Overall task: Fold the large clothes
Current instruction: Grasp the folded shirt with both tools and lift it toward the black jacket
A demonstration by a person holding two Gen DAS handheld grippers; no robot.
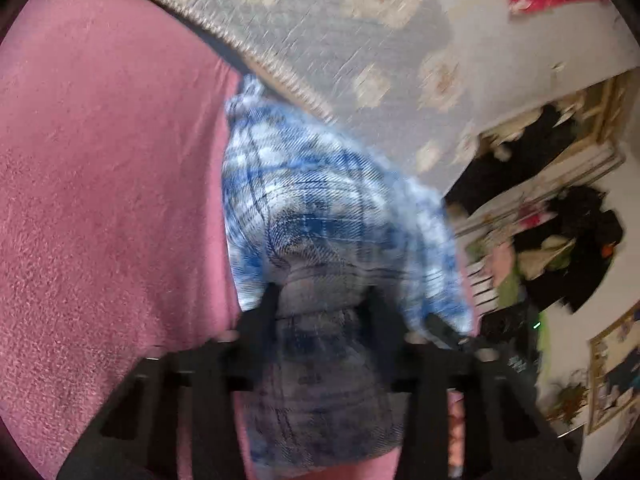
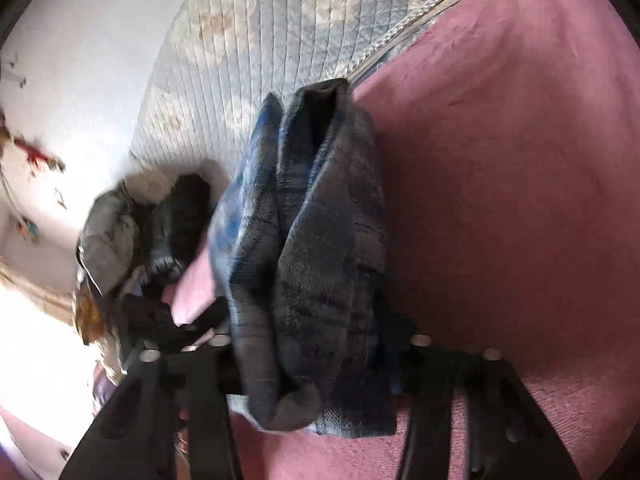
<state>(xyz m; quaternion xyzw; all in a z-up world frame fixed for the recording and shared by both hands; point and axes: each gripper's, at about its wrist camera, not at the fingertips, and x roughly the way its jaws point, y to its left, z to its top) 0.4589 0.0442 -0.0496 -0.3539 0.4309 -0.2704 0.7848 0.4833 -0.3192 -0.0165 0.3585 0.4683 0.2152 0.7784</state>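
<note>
A blue and white plaid fleece garment (image 1: 312, 216) hangs bunched over the pink blanket (image 1: 104, 200). My left gripper (image 1: 320, 300) is shut on the garment's lower fold, fabric filling the space between its black fingers (image 1: 266, 304). In the right wrist view the same garment (image 2: 320, 240) looks dark grey-blue and hangs in thick folds. My right gripper (image 2: 316, 332) is shut on it, the cloth draped over and hiding the fingertips. The image is motion-blurred in both views.
A quilted floral mattress (image 1: 340, 40) stands beyond the pink blanket (image 2: 500, 200). A pile of dark and grey clothes (image 2: 152, 232) lies at the left. Shelves with clutter and dark clothes (image 1: 560, 220) stand at the right by a white wall.
</note>
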